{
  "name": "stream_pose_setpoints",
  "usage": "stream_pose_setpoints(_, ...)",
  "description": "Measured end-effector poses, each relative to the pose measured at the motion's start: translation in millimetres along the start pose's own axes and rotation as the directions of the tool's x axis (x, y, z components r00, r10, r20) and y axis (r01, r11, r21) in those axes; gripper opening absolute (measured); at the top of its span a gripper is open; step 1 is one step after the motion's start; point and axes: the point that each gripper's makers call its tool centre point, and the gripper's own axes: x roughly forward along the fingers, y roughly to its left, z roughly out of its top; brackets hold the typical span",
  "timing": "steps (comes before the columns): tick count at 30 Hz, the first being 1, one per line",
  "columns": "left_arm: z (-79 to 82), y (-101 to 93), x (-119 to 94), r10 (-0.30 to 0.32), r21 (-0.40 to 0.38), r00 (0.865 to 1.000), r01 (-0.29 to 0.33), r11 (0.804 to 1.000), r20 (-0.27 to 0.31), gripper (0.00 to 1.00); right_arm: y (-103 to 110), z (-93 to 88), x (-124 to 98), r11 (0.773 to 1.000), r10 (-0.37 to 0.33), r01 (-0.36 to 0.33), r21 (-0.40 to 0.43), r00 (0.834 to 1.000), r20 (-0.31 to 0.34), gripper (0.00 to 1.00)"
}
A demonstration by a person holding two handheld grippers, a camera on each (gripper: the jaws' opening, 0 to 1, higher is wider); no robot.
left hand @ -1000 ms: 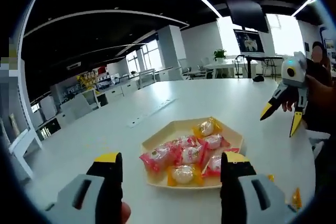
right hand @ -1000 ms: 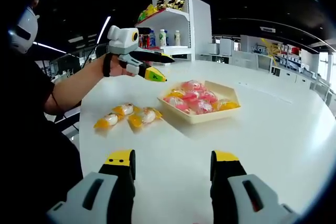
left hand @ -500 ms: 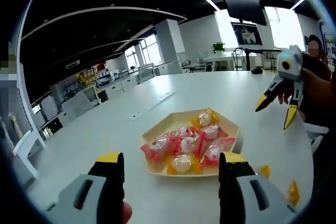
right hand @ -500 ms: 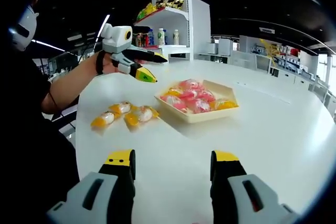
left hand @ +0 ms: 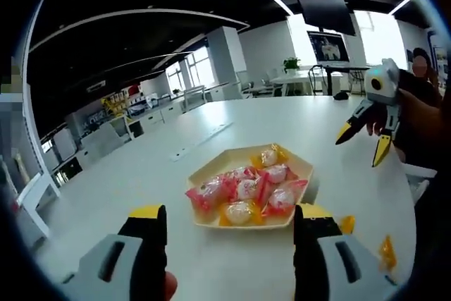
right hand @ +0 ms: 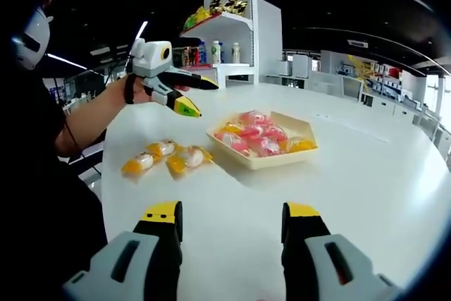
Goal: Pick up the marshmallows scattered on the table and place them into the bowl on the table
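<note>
Beside bowl — marshmallows lengthwise toward it

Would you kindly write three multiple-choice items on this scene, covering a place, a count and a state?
1. Where do the loose marshmallows lie?
A. On the table beside the bowl
B. On a shelf
C. In a gripper

2. How many loose marshmallows show in the right gripper view?
A. One
B. Three
C. Six

3. How do the left gripper's jaws stand?
A. Shut on a marshmallow
B. Open, holding nothing
C. Pressed on the bowl

A: they rest on the tabletop. B: three wrappers lie together. B: its jaws are spread, empty.
</note>
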Motion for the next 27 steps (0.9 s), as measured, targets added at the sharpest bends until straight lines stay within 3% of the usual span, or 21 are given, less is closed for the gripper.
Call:
stream_pose_setpoints(8,-0.5,-3.5,-4.2,-0.005,0.031,1.0,0.005,1.0,-0.007,0.71,-1.1,0.2,-0.5,1.0,-0.004,0.004,0.01,1.0,0.004,0.56)
stream_pose_setpoints(11,11.1,-6.8,-10.2,-0.034,-0.011,0.998,0.035,0.999,0.044,0.7,0.3,0.2,0.0,1.0,0.0,0.0,0.008,1.0,0.004,0.56)
stream_pose_setpoints(14,15.7,-4.4,-14.6,-0.026,-0.009,0.998,0.026,1.0,0.056,0.71,0.6,-0.4,0.6,1.0,0.001,-0.001,0.007,1.0,0.001,0.56)
stream_pose_setpoints(20,6.7,-1.4,-17.4,-0.004,0.027,1.0,0.004,1.0,0.01,0.71,0.9,2.1,1.2,1.0,0.003,-0.003,0.006,1.0,0.007,0.56)
stream_pose_setpoints(27,2.5,-6.6,-20.6,0.001,0.058,1.0,-0.001,0.998,0.001,0.71,2.0,1.0,3.1,1.0,0.009,-0.009,0.005,1.0,0.003,0.56)
